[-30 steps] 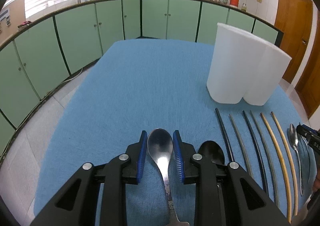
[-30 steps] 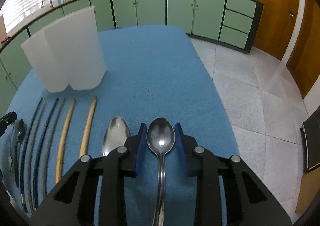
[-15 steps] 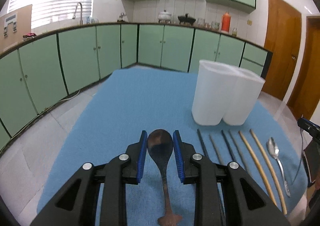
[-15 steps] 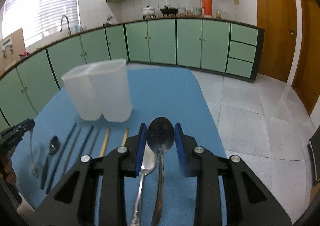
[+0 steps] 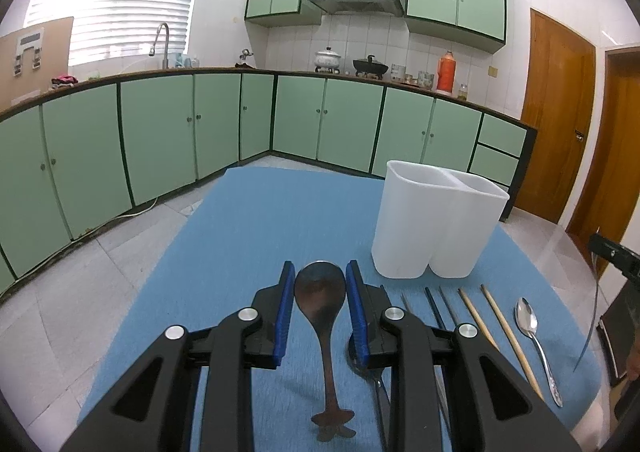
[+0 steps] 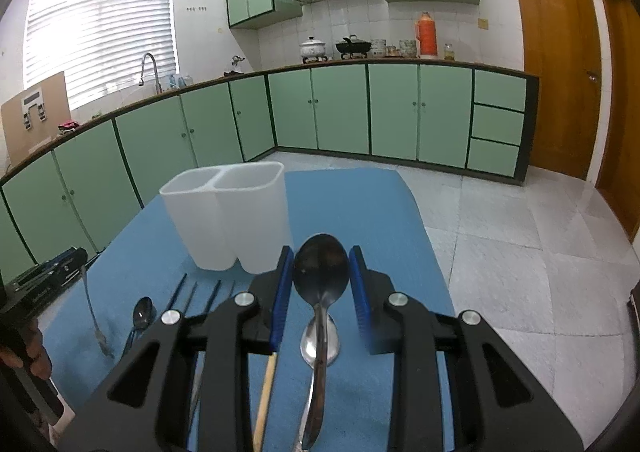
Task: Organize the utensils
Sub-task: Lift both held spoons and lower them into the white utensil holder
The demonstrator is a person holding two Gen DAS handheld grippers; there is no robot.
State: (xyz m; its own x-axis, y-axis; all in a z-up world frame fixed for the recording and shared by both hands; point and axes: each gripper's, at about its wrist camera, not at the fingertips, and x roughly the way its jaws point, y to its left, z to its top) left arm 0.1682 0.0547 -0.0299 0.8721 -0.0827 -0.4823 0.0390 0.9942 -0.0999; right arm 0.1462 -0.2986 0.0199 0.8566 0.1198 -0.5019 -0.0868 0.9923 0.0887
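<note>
Spoons first: my left gripper (image 5: 320,296) clamps a dark metal spoon (image 5: 321,294) by the bowl, handle trailing back toward me above the blue mat (image 5: 248,220). My right gripper (image 6: 320,280) likewise pinches a shiny steel spoon (image 6: 321,272), bowl forward. Ahead stands the white two-compartment plastic holder (image 5: 436,224).

Held spoons (image 5: 320,288) (image 6: 321,266): polished metal, glossy.
Holder (image 5: 438,224): translucent white plastic, smooth, matt.
Table cover (image 5: 272,220): blue cloth, matt, fine nap.
Pale chopsticks (image 5: 506,332): wood-like, dull.
Gripper pads (image 5: 285,312): blue, ribbed; bodies black matt plastic.
</note>
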